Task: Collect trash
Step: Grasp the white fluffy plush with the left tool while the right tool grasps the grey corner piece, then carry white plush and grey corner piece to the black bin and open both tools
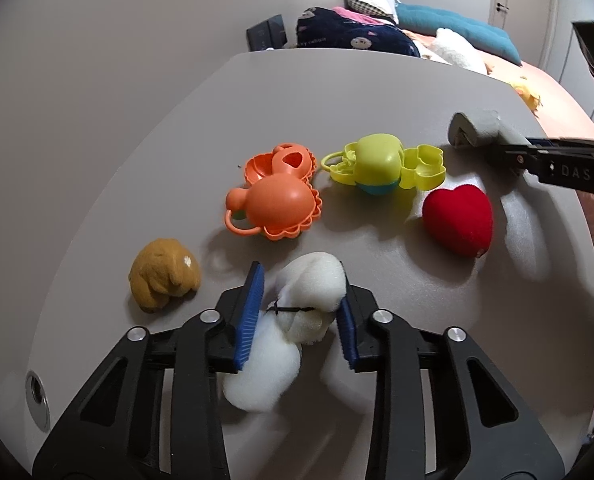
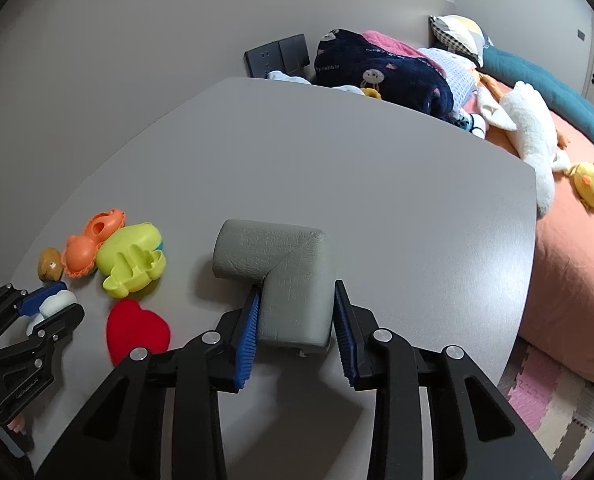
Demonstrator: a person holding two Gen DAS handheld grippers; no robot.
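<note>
My left gripper [image 1: 301, 280] is shut on a white foam wad [image 1: 309, 300] tied with a black string, low over the grey table [image 1: 177, 140]. My right gripper [image 2: 297, 292] is shut on a grey L-shaped foam corner guard [image 2: 289, 272], which rests on the table. The corner guard [image 1: 475, 130] also shows at the right in the left wrist view, with the right gripper [image 1: 501, 146] on it. The left gripper [image 2: 53, 300] and the white wad [image 2: 57, 302] show at the left in the right wrist view.
On the table lie an orange plastic toy [image 1: 273, 196], a yellow-green plastic toy [image 1: 381, 164], a red plush heart [image 1: 459, 220] and a brown plush lump [image 1: 163, 276]. A bed [image 2: 569, 240] with pillows and plush toys lies beyond the table's right edge. A foam floor mat [image 2: 545, 404] is below.
</note>
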